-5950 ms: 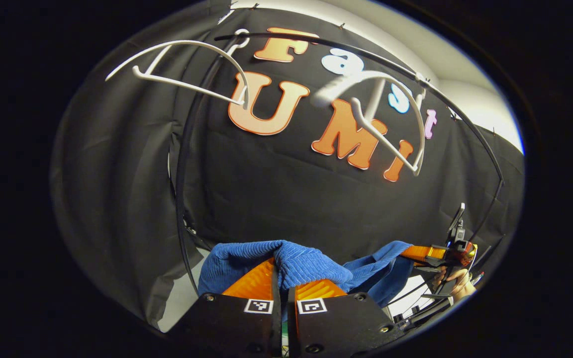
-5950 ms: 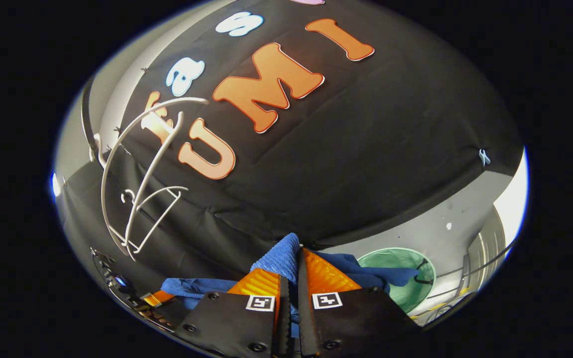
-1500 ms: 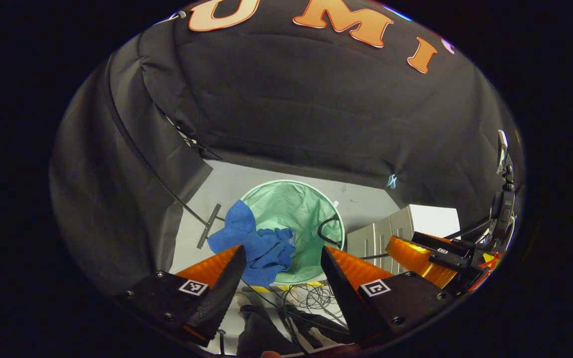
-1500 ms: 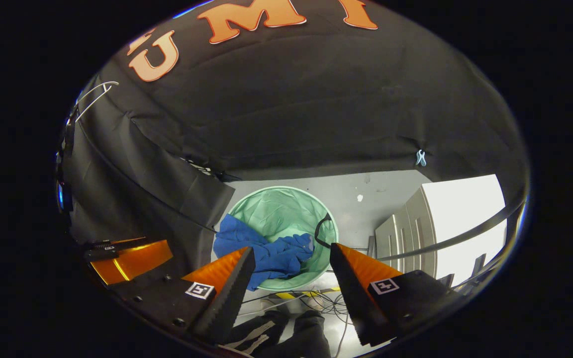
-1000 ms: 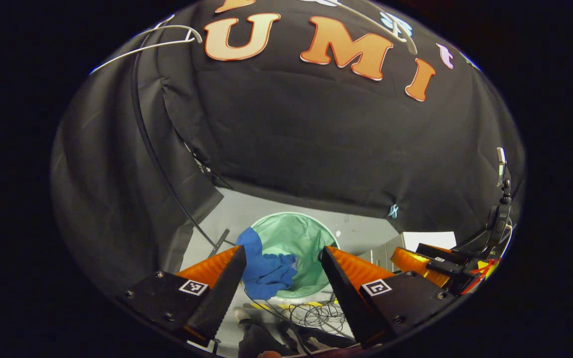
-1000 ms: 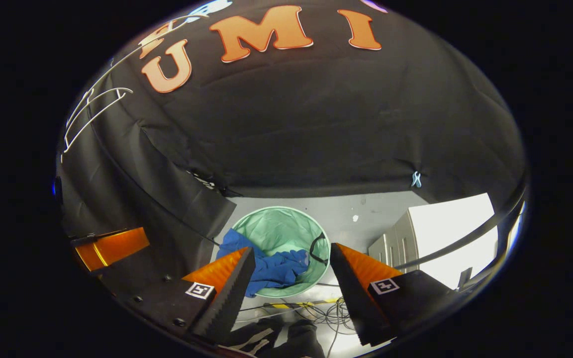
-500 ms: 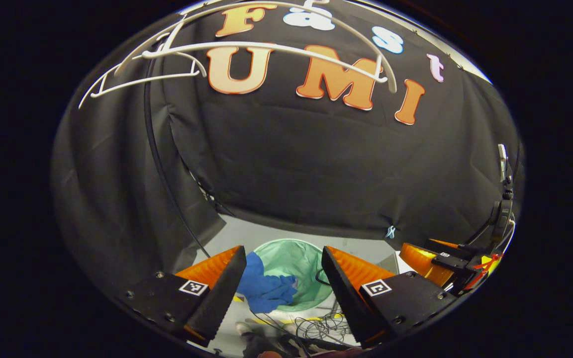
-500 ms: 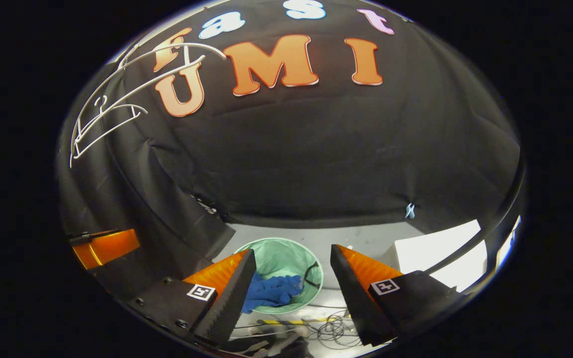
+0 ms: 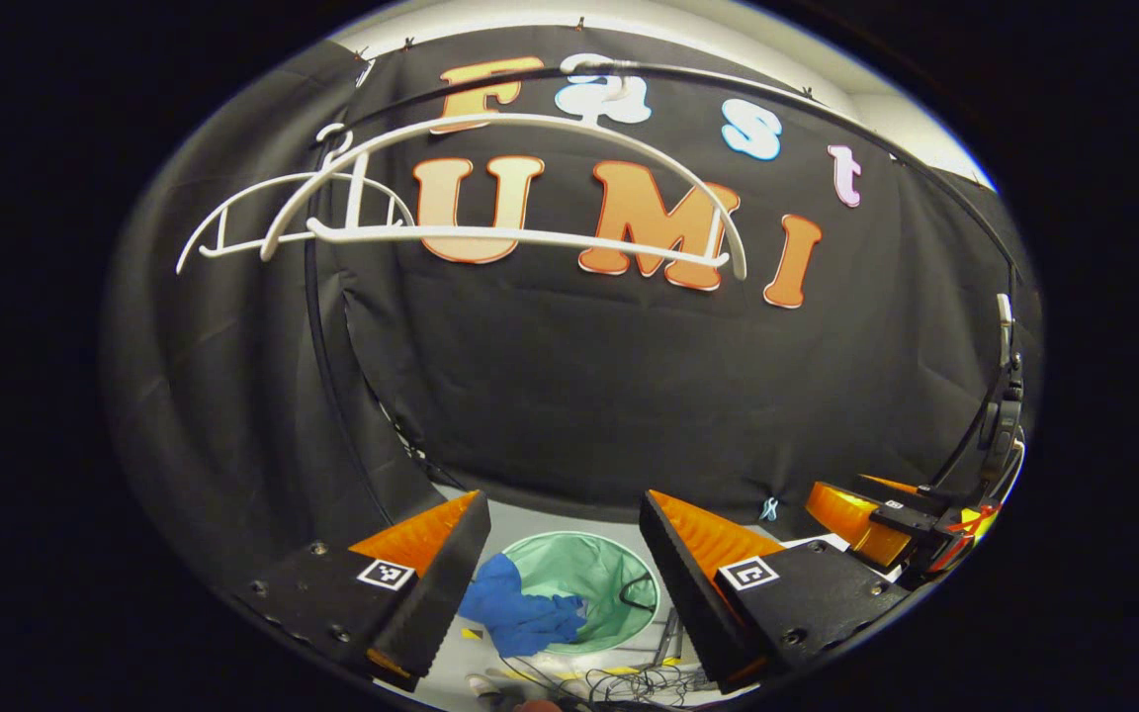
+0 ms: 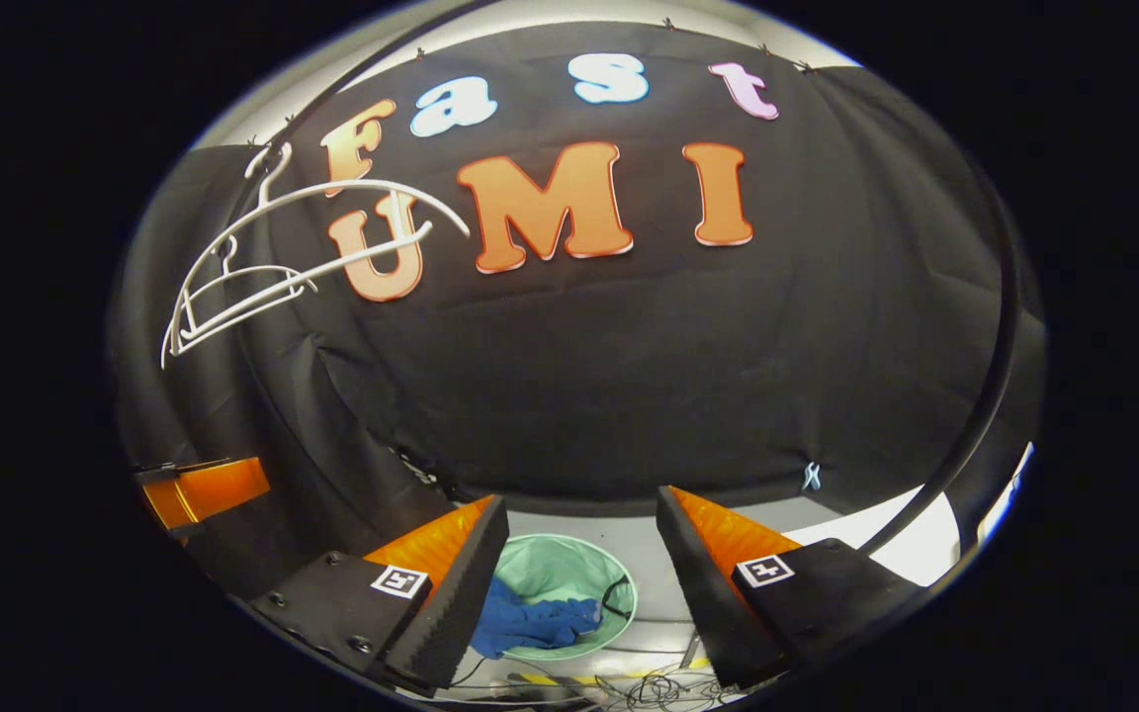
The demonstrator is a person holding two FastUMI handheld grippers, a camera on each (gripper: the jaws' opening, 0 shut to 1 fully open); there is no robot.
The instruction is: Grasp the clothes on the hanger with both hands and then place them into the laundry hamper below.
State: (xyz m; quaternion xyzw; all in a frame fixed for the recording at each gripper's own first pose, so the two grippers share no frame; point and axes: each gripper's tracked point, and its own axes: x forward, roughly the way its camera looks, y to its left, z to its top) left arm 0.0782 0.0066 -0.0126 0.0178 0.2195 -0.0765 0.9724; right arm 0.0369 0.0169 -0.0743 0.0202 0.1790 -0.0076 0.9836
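A blue garment (image 9: 520, 610) lies bunched in the round green hamper (image 9: 609, 574) on the floor, draped over its left rim; the right gripper view shows the garment (image 10: 530, 621) in the hamper (image 10: 569, 569) too. My left gripper (image 9: 562, 509) hangs open high above it with nothing between its fingers. Open as well, my right gripper (image 10: 581, 506) holds nothing. The right gripper (image 9: 866, 519) appears at the far right of the left gripper view. Two bare white hangers (image 9: 500, 232) hang on the black rail, and they are also in the right gripper view as white hangers (image 10: 283, 272).
Loose cables (image 9: 629, 677) lie on the grey floor in front of the hamper. A white cabinet (image 10: 911, 544) stands to the right. The black curved rail (image 9: 327, 326) of the rack runs down the left side. The other gripper (image 10: 204, 489) sits at the left edge.
Six seconds ago both grippers were shut on the blue garment; they have since let go and it lies in the hamper. Over the last second both grippers rose and tilted up.
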